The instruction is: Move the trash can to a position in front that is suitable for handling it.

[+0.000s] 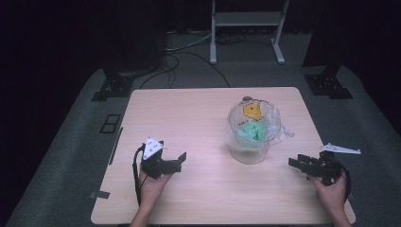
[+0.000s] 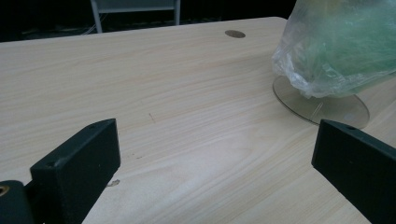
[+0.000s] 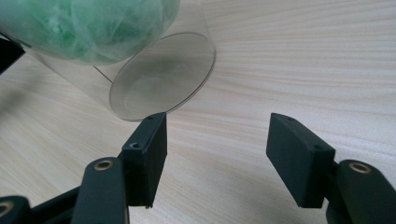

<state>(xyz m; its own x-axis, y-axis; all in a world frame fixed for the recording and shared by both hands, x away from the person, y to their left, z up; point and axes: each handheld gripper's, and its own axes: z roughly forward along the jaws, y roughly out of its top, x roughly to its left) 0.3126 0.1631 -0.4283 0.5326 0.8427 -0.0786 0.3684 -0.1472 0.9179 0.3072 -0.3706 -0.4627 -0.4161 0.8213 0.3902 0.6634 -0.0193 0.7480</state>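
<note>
A clear plastic cup [image 1: 250, 137] stands upright on the light wooden table [image 1: 189, 113], right of centre. A thin clear bag [image 1: 276, 132] lines it and spills over the rim, with green stuff and a yellow piece [image 1: 252, 111] inside. My left gripper [image 1: 182, 161] rests low on the table to the cup's left, jaws wide apart and empty. My right gripper [image 1: 294, 163] sits to the cup's right, also open and empty. The bag [image 2: 341, 51] and the cup's base [image 2: 322, 105] appear at the upper right in the left gripper view. The cup's round base [image 3: 161, 77] lies just beyond the jaws in the right gripper view.
A small dark round mark [image 2: 235, 33] sits on the table behind the cup. Beyond the far edge stand a white metal frame [image 1: 246, 28], black stand feet [image 1: 113, 85] and cables on grey floor. Bare tabletop stretches across the left and back.
</note>
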